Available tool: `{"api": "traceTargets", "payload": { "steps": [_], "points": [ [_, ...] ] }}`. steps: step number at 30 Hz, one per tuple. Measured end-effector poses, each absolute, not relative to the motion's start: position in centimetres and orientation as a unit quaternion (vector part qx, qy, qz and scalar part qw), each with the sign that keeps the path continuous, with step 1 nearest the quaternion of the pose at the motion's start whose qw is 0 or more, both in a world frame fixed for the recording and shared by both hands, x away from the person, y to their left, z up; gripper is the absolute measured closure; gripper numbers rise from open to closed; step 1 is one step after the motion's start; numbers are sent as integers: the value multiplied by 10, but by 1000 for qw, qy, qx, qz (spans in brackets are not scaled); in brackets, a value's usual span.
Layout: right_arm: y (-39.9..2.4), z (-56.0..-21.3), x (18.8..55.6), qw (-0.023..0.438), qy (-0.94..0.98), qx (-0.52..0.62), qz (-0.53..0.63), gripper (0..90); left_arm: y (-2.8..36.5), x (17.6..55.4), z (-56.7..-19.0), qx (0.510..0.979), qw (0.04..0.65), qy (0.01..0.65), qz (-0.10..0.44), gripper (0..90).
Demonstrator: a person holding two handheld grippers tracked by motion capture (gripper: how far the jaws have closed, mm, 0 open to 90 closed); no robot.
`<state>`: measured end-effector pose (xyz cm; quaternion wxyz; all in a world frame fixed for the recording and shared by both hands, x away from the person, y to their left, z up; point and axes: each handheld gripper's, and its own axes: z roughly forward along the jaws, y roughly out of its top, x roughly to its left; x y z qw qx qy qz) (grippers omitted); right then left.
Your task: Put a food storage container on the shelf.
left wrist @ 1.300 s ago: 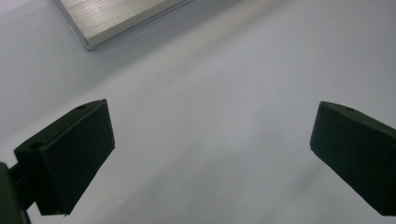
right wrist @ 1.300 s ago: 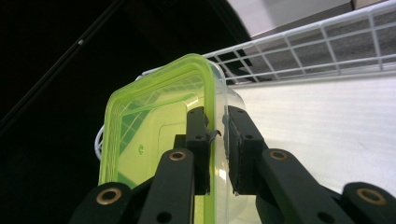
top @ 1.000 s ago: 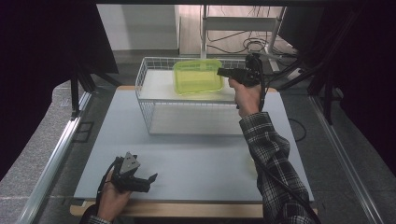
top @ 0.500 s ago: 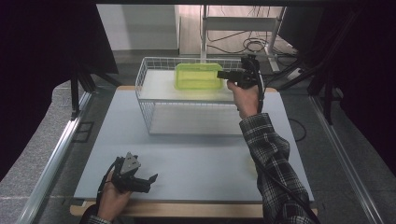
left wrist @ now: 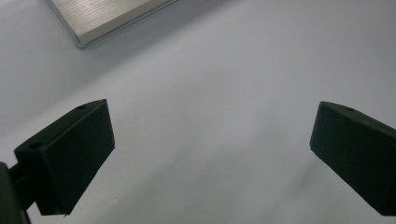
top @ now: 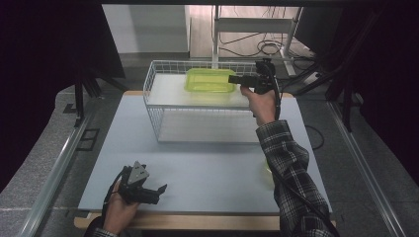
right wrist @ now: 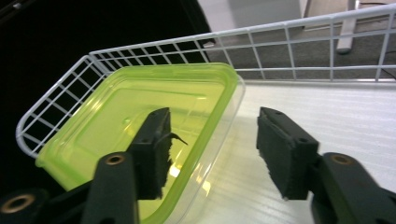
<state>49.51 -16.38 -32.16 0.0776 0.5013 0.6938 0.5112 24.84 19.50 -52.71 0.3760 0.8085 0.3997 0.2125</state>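
- The green tub (top: 209, 80) is seen inside the wire basket (top: 153, 106), at its far side, resting flat on the basket's pale floor.
- The right tongs (right wrist: 212, 154) are held at the tub's near wall, one jaw inside the tub and one outside; the jaws have just been opening and no longer press on the wall (a clear gap shows on the outer side).
- The placing is judged done: the tub is set down and released.
- What is left is judged small: the right tongs are to be lifted clear of the basket.
- The left tongs (top: 148, 190) are held wide apart and empty, low over the desk (top: 207, 163), well short of the basket.
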Motion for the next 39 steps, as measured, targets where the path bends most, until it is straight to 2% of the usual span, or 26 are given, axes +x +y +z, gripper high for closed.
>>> {"api": "traceTargets", "payload": {
  "steps": [2,5,6,16,31,39],
  "points": [
    [-167,-318,490,77,703,487,513,373,195,248,-527,809,377,398,213,0],
    [-168,-316,486,82,709,479,511,350,195,248,-527,809,380,396,213,0],
    [-169,-315,481,86,718,470,506,310,193,248,-526,809,384,392,210,0],
    [-169,-321,460,99,745,429,502,190,192,247,-525,810,387,387,211,0],
    [-171,-326,432,122,764,387,501,120,190,247,-527,812,376,393,213,0],
    [-176,-333,418,115,766,384,503,103,188,248,-528,819,360,392,216,0]
  ]
}}
